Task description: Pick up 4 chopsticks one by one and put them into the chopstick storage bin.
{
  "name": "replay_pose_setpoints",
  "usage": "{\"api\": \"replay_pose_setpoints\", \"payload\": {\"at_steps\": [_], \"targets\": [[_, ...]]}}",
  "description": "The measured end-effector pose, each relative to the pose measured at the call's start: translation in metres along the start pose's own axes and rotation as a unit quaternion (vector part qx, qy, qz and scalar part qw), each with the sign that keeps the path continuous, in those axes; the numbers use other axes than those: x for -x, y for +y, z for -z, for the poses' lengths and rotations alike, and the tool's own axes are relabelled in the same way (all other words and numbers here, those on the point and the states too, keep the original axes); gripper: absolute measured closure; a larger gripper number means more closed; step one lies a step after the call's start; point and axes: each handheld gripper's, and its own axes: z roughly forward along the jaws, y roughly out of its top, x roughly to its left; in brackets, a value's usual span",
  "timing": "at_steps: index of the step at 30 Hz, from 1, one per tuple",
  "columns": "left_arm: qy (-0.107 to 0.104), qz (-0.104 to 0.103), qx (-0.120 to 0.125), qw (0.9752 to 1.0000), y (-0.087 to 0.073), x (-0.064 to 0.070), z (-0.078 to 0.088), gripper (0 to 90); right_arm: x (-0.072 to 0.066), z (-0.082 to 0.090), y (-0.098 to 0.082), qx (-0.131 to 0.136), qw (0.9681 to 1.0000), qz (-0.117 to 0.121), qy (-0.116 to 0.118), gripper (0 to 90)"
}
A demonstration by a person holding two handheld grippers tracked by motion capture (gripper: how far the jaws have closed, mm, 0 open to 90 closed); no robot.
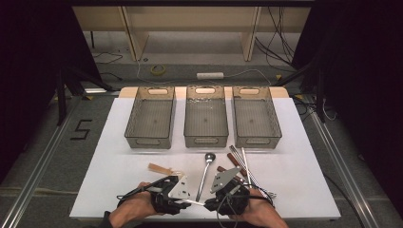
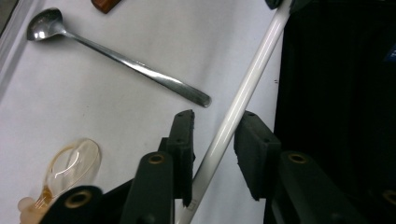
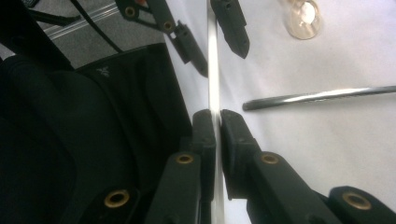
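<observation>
A thin white rod (image 2: 243, 88) lies level just above the table's front edge, and both grippers meet on it. My right gripper (image 3: 217, 114) is shut on the white rod (image 3: 213, 70), its pads pressed to both sides. My left gripper (image 2: 217, 119) straddles the same rod from the opposite end, with a gap still showing between the rod and its pads, so it is open. In the high view the left gripper (image 1: 188, 201) and right gripper (image 1: 207, 204) point at each other, with the rod (image 1: 197, 203) between them.
A metal spoon (image 1: 205, 171) lies just beyond the grippers, and a clear plastic spoon (image 1: 161, 168) to its left. Brown-handled utensils and chopsticks (image 1: 244, 166) are piled at the right. Three grey bins (image 1: 206, 118) stand in a row at the back of the white board.
</observation>
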Motion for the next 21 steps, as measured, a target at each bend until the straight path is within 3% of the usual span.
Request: {"api": "replay_pose_setpoints", "payload": {"at_steps": [3,6,7,8,10,12,14,15,16,17,18,21], "targets": [[-0.006,-0.014,0.000,0.9999,0.000,0.001,0.001,71.5,0.002,-0.001,-0.001,0.001,1.0000,0.005,0.004,85.5],[-0.013,-0.040,-0.006,0.9991,0.001,0.005,0.001,76.7,0.006,0.000,-0.003,-0.002,0.9999,0.007,0.013,83.8],[-0.013,-0.040,-0.006,0.9991,0.001,0.005,0.001,78.5,0.007,0.000,-0.003,-0.002,0.9999,0.006,0.011,82.1],[-0.019,-0.056,-0.016,0.9981,0.002,0.008,0.001,81.3,0.008,0.000,-0.003,0.000,1.0000,0.002,-0.001,77.9],[-0.017,-0.054,-0.019,0.9982,0.003,0.009,0.001,82.7,0.010,0.002,-0.002,0.001,0.9999,-0.008,-0.013,75.0],[-0.015,-0.047,-0.026,0.9985,0.001,0.007,0.002,82.9,0.015,0.009,-0.002,0.022,0.9993,-0.021,-0.021,58.6],[-0.010,-0.039,-0.026,0.9988,0.001,0.005,0.002,82.9,0.015,0.012,-0.001,0.033,0.9987,-0.024,-0.030,54.2],[-0.006,-0.029,-0.026,0.9992,0.000,0.003,0.003,83.0,0.016,0.021,-0.001,0.070,0.9957,-0.029,-0.053,48.3],[0.005,-0.010,-0.025,0.9996,-0.001,0.000,0.003,83.0,0.016,0.025,0.000,0.090,0.9933,-0.036,-0.063,46.8],[0.005,-0.010,-0.025,0.9996,-0.001,0.000,0.003,83.0,0.016,0.025,0.000,0.090,0.9933,-0.036,-0.063,46.8],[0.016,0.006,-0.025,0.9995,-0.002,-0.003,0.004,83.0,0.016,0.033,-0.001,0.125,0.9870,-0.047,-0.089,43.4],[0.024,0.026,-0.023,0.9991,-0.004,-0.006,0.005,83.0,0.017,0.042,-0.008,0.161,0.9778,-0.065,-0.118,40.7]]}}
